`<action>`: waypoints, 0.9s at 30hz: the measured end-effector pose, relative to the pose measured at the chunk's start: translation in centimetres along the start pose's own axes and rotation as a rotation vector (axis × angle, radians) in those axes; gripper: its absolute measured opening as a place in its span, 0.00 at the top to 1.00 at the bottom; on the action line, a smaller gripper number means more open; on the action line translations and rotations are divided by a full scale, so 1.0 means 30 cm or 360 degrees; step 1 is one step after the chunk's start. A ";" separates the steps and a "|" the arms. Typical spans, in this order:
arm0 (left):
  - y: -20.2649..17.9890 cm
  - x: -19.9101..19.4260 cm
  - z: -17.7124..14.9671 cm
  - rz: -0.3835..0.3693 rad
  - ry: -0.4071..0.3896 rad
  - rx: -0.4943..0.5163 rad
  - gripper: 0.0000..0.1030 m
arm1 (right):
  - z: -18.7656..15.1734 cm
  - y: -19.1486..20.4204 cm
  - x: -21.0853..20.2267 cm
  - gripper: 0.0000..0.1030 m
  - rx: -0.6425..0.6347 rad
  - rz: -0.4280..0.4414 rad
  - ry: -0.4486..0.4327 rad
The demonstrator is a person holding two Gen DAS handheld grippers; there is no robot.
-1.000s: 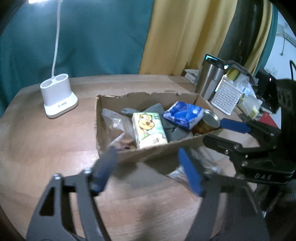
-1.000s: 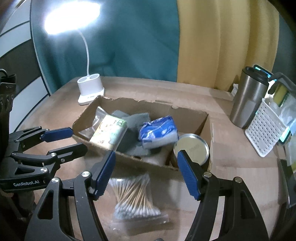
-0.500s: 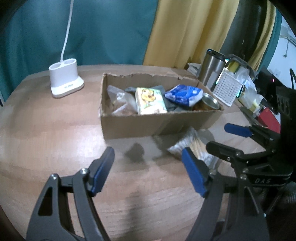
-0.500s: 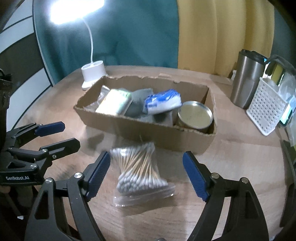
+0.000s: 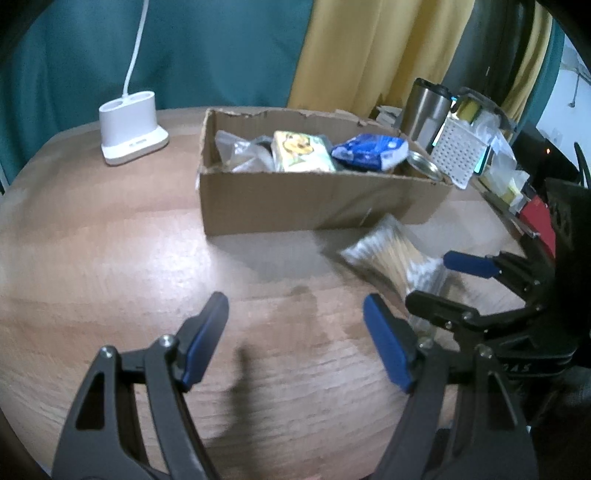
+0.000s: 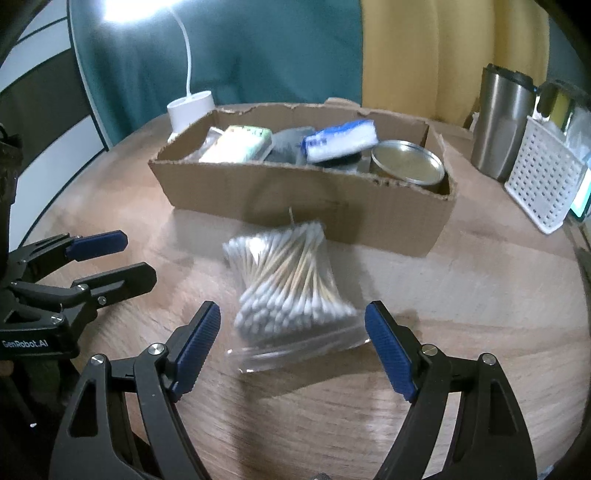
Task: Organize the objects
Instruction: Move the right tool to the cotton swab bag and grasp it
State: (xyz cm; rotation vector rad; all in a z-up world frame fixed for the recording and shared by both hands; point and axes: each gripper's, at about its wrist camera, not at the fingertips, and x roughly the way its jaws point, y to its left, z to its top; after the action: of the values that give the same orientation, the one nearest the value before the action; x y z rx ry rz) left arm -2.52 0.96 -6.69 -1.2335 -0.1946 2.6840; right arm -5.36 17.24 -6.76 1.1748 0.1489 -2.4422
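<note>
On the table, just before the cardboard box: bag of cotton swabs | my right gripper spread, nothing pinched; left gripper likewise | light, slippery film, probably; pinch across the bundle's middle.

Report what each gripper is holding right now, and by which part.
Nothing is held. The right gripper stands open over the bag of cotton swabs, pads not touching it. The left gripper is open over bare table.

Lamp head cut off above
</note>
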 end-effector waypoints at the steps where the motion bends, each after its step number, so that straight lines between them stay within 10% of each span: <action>1: 0.000 0.003 -0.003 0.0000 0.0005 -0.0003 0.25 | -0.006 0.000 0.007 0.19 -0.0002 -0.0004 0.0005; 22: -0.015 0.036 -0.011 -0.0005 0.0046 0.0025 0.25 | -0.020 -0.038 0.049 0.20 0.0019 -0.0002 -0.0063; 27: -0.017 0.035 -0.002 0.0002 0.0038 0.0027 0.25 | -0.010 -0.036 0.027 0.43 0.0014 0.0035 -0.0076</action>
State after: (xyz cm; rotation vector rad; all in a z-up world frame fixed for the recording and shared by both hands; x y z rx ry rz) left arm -3.09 1.67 -7.40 -1.2604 -0.1675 2.6650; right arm -6.05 18.05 -7.67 1.1149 0.1104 -2.4523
